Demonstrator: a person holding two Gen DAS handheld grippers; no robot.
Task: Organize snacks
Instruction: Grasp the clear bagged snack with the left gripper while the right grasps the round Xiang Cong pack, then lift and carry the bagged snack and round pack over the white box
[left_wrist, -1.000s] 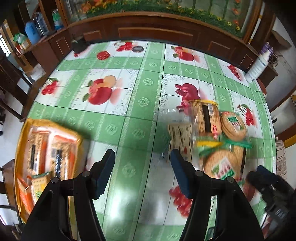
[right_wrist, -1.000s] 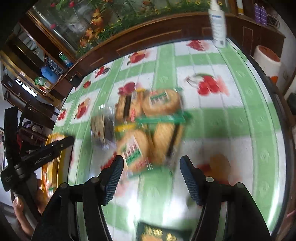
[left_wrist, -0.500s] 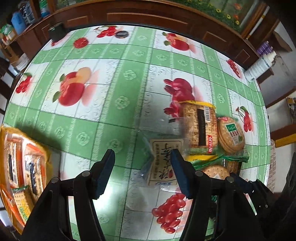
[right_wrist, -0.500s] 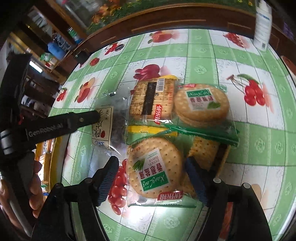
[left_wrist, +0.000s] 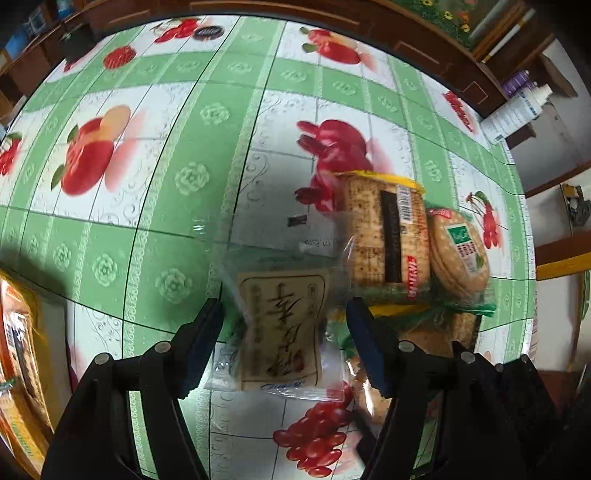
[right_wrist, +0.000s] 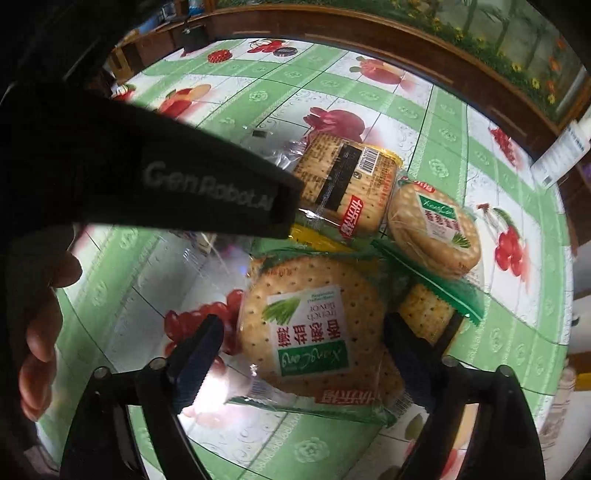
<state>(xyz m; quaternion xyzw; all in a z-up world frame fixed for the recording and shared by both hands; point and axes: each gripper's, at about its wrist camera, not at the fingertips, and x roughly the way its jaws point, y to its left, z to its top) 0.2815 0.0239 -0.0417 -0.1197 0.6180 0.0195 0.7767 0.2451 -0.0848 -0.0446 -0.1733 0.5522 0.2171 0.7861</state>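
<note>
At the far left edge of the left wrist view, an orange tray (left_wrist: 16, 354) already holds packets. Lower centre of that view, the left gripper (left_wrist: 284, 343) points steeply down over a clear bag with a beige label (left_wrist: 282, 328). Its fingers (left_wrist: 205, 343) are spreading and straddle the bag without pressing it. The bag looks light, soft and slippery; its film will likely crumple and slide, so take hold across the labelled middle, where the contents give bulk, not at the loose clear margin.

To the right lies a square cracker pack (left_wrist: 388, 236), then a round biscuit pack (left_wrist: 460, 254), both on the surface (left_wrist: 155, 177).

In the right wrist view, lower centre, the right gripper (right_wrist: 301, 354) straddles a large round biscuit packet (right_wrist: 310, 328). Its fingers (right_wrist: 195, 358) are closing slightly, with gaps visible at both sides. The packet appears stiff but brittle inside a slick wrapper: grip lightly across the disc's edges, avoiding the crimped green seam (right_wrist: 436, 286).
</note>
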